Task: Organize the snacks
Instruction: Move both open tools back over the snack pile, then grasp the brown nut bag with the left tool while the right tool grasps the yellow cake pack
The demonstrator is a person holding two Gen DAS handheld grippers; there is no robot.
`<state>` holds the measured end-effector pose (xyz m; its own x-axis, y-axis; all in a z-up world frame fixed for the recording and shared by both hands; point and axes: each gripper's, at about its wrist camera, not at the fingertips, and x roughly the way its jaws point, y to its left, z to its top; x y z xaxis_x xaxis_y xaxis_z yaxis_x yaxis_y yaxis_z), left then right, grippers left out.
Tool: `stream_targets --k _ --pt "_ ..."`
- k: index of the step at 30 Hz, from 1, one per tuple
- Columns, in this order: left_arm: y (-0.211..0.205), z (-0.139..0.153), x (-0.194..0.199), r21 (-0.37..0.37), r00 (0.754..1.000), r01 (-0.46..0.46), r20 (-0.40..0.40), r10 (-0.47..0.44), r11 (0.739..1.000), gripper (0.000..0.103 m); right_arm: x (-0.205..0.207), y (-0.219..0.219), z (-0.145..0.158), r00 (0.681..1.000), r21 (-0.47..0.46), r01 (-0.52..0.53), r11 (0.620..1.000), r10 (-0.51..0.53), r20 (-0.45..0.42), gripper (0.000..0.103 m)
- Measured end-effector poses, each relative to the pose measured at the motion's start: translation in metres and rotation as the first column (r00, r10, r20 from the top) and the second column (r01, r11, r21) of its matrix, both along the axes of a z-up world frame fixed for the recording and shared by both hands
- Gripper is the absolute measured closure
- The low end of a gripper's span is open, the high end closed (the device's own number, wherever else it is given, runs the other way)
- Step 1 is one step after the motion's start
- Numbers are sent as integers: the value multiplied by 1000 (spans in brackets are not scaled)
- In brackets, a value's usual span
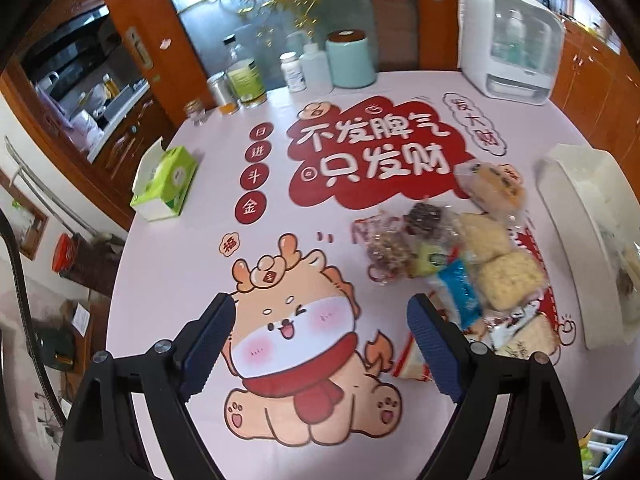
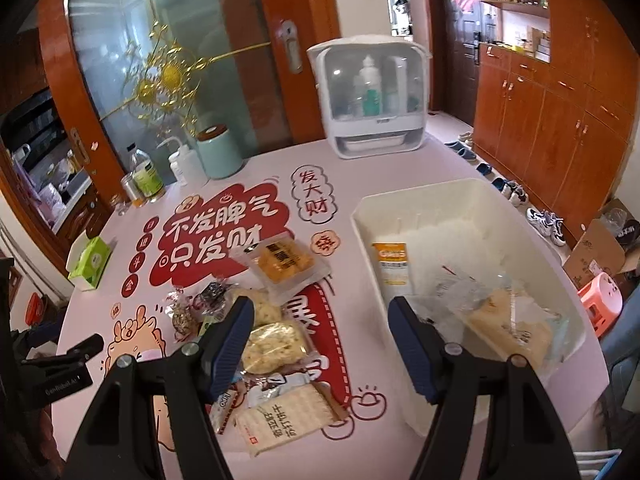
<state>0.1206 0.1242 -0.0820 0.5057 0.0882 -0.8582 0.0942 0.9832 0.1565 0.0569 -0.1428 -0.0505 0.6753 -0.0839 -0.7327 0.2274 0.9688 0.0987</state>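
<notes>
Lying lengthwise beside the snacks [image 2: 272, 344], white bin [image 2: 480, 200] points away.

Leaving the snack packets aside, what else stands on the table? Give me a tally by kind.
Bottles: 3
Metal can: 1
Small glass jar: 1
Teal canister: 1
Tissue box: 1
White storage cabinet: 1
White bin: 1
Total: 9
An orange bit beside the can is too small to tell, so it is not counted.

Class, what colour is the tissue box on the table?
Green and white tissue box; clearest in the left wrist view.
</notes>
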Motion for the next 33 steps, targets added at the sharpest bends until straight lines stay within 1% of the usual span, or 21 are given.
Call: stream_targets --k 4,7,11,13,16,18,20,22,26,28,29,30,31,33 --pt "10 -9 20 -31 1000 -8 -22 7 999 16 26 12 -5 997 9 -58 998 59 -41 33" --pt "9 -15 39 -51 999 -2 -34 1 999 16 52 20 -11 991 -7 -110 994 109 -76 33" --pt "-1 -27 70 -81 998 17 -59 -22 997 16 91 27 -25 975 -2 -176 984 174 -140 33" --pt "-9 -39 85 -94 996 23 -88 -31 995 16 112 27 -37 967 -8 -191 982 187 -175 33" --pt "-20 -64 108 -108 988 11 -150 -28 994 16 146 28 -60 954 -30 -200 979 188 -235 33" --pt "-27 -84 121 -106 980 -9 -199 -12 994 16 164 30 -74 946 -47 -211 976 192 -262 33" --pt "-29 -101 129 -113 972 -34 -233 7 993 16 179 32 -88 931 -49 -235 971 210 -299 33" --pt "-31 -116 136 -108 965 -63 -258 33 992 16 190 37 -101 909 -33 -269 962 243 -338 33" --pt "-30 -135 142 -128 951 -103 -302 60 986 16 203 48 -124 880 -97 -335 937 274 -389 33" --pt "-30 -141 143 -130 947 -114 -314 68 985 16 208 47 -135 871 -112 -339 934 267 -413 33" --pt "-31 -143 144 -127 945 -120 -317 74 985 16 211 46 -140 865 -103 -340 935 268 -424 32" --pt "-31 -145 144 -139 944 -124 -321 74 983 16 214 45 -146 860 -96 -339 936 267 -434 29" --pt "-31 -147 145 -146 943 -129 -325 76 981 16 215 45 -147 866 -116 -338 934 260 -428 28" --pt "-31 -149 145 -160 941 -140 -328 81 977 19 219 47 -152 861 -135 -355 925 267 -432 24"
